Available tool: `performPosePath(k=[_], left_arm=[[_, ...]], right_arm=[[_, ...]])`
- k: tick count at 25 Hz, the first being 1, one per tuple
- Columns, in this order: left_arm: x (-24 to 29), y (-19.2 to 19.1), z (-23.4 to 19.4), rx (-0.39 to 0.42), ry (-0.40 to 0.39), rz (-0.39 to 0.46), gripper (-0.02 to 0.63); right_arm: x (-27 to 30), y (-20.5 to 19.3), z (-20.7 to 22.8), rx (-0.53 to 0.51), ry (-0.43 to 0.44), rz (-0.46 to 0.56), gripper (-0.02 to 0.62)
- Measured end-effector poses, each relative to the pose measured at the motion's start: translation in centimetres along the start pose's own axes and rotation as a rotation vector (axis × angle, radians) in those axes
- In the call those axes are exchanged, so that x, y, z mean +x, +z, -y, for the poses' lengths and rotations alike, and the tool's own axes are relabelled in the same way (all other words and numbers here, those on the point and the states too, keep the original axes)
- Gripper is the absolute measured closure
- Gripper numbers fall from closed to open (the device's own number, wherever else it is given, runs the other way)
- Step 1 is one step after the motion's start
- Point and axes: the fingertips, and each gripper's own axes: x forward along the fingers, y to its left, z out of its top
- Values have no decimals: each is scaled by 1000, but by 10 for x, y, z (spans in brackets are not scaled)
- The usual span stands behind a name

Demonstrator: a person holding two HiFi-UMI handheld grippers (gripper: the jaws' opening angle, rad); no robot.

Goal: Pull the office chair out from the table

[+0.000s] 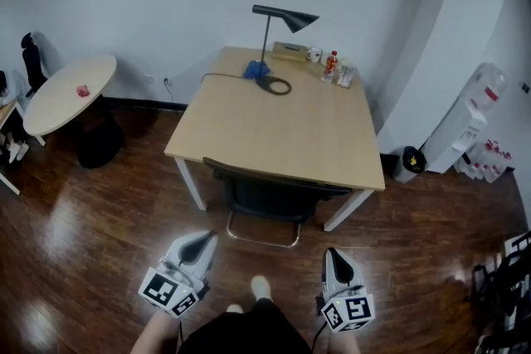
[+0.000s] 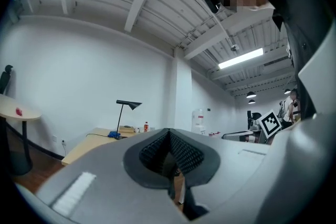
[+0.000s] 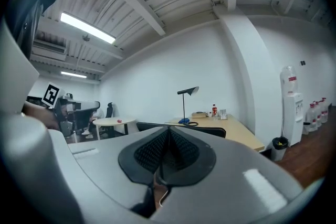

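The left gripper (image 1: 202,238) and right gripper (image 1: 331,253), both closed and empty, should be opened before the backrest of the office chair (image 1: 265,191) is gripped.

No words, numbers or brand names can be read anywhere in these views. The nearest thing to a sign is the black-and-white square code pattern on the white marker cube (image 1: 172,292) of the left tongs (image 1: 202,243), and on the matching white cube (image 1: 348,312) of the right tongs (image 1: 333,255). These are blocky patterns, not letters. At the far end of the pale wooden tabletop (image 1: 274,128) stands a small bottle with a red label (image 1: 331,62), its print too small to make out. A tall white water dispenser (image 1: 474,116) by the right wall carries a red patch on its bottle, also illegible.
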Motion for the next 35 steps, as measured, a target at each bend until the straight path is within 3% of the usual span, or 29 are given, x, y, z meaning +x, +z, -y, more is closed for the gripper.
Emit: performPosePath(k=[6, 10, 16, 21, 23, 26, 31, 33, 35], left_arm=[[38, 3, -15, 49, 4, -11, 604], [63, 7, -21, 13, -28, 24, 604], [102, 9, -33, 22, -50, 37, 604], [128, 15, -44, 76, -95, 42, 604], [141, 10, -45, 136, -130, 3, 604], [170, -14, -30, 311, -268, -141, 604], [197, -54, -21, 575, -414, -321, 603], [203, -65, -22, 615, -452, -373, 572], [206, -76, -22, 639, -495, -435, 496]], right_arm=[[44, 11, 20, -38, 67, -16, 572], [73, 18, 24, -79, 113, -9, 571], [105, 27, 36, -101, 132, -4, 568], [129, 33, 40, -155, 166, -17, 563], [141, 33, 38, -182, 199, -36, 554], [164, 30, 27, -252, 286, -86, 526], [189, 5, 2, -515, 416, -197, 441], [194, -6, 0, -573, 449, -254, 436], [198, -17, -1, -623, 493, -314, 422]])
